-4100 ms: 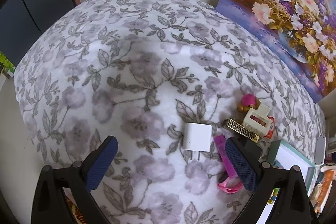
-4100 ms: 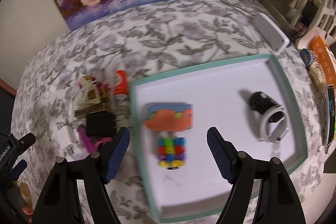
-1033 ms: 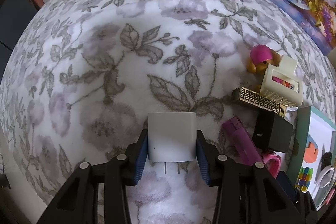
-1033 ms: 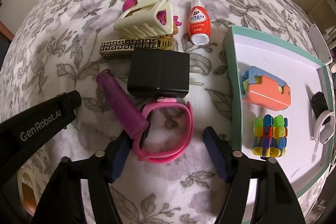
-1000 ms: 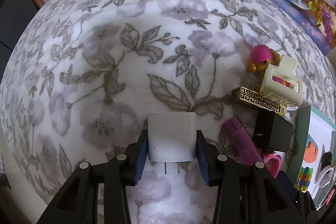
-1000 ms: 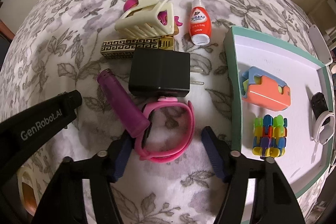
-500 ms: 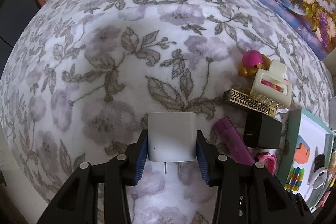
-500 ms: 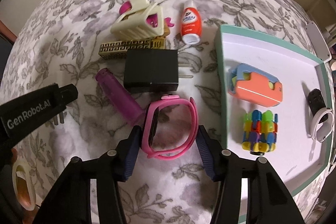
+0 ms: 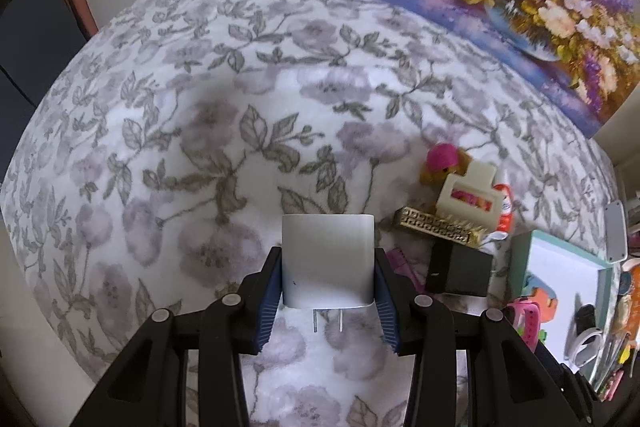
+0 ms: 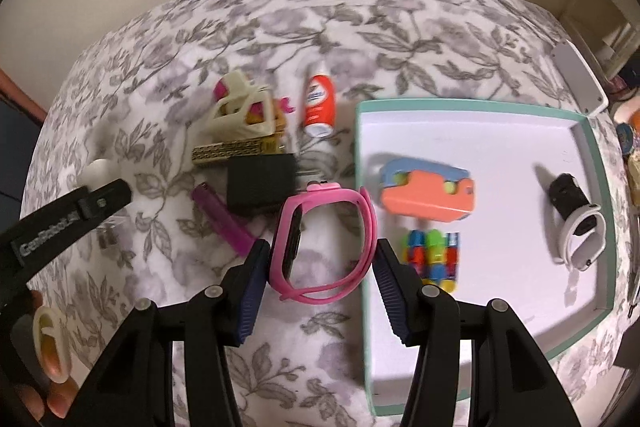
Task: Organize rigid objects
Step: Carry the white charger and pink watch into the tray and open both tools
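The left tongs [image 9: 328,291] were clamped on a white charger [image 9: 328,259], both pads flat against its sides and its two prongs pointing back toward the handle, the block held clear of the flowered blanket [image 9: 200,155]. The right tongs [image 10: 318,287] had closed in on a pink watch [image 10: 324,243]; the band lay as a loop between the pads, the left pad touching the watch face and the right pad at or just short of the band's outer curve, so whether the grip was firm could not be told.

What mattered was the tray [image 10: 592,131]. It lay to the right of both tools, its near-left wall just beside the right pad. The watch's long axis ran roughly along the tongs, so a short sideways carry over that wall would probably land it on bare tray floor below the orange and blue block [image 10: 428,195] and the colourful cube toy [image 10: 432,255]. The right hand was much nearer the tray. The charger had farther to go, across the black adapter [image 9: 458,273] and the purple tube [image 10: 224,219].
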The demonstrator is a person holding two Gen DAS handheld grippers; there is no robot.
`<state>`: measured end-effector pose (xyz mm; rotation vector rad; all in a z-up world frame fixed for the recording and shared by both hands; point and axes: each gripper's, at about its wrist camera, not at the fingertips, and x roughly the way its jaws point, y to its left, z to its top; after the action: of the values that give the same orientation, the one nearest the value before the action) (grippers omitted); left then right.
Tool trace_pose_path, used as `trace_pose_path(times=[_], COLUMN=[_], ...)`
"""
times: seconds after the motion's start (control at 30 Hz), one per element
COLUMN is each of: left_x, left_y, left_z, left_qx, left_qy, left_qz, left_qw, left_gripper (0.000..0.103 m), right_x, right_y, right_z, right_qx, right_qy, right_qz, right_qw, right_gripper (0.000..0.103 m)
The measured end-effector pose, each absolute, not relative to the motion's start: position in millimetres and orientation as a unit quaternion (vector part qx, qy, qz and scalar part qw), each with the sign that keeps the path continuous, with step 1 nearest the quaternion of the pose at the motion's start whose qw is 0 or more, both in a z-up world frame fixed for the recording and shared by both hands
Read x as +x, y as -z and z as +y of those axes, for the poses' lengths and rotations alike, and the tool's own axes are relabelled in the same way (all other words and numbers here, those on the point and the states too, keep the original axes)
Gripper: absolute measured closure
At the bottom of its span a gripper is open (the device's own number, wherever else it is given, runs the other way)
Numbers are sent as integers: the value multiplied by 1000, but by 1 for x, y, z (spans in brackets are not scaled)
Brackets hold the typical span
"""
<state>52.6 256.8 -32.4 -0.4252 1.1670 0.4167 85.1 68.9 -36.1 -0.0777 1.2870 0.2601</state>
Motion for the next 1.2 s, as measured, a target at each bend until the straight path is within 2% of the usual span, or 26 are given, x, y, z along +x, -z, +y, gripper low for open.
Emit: trace_pose_path(times=[0.4,0.8,1.2], left_x=[58,74,86], left_y=[14,7,14], left_z=[223,129,56], left_qx=[-187,-124,-88], left_qy=[-167,-85,-16], left_qz=[528,537,552], left_qw=[811,830,829], left_gripper=[57,57,57], right_x=[110,121,118], right_y=[30,34,30], right_z=[-7,-81,-107], right_qx=[24,71,88], right_qy=[-53,-7,-16], right_qz=[596,600,596], right_qw=[801,797,798], right_gripper=[49,49,52])
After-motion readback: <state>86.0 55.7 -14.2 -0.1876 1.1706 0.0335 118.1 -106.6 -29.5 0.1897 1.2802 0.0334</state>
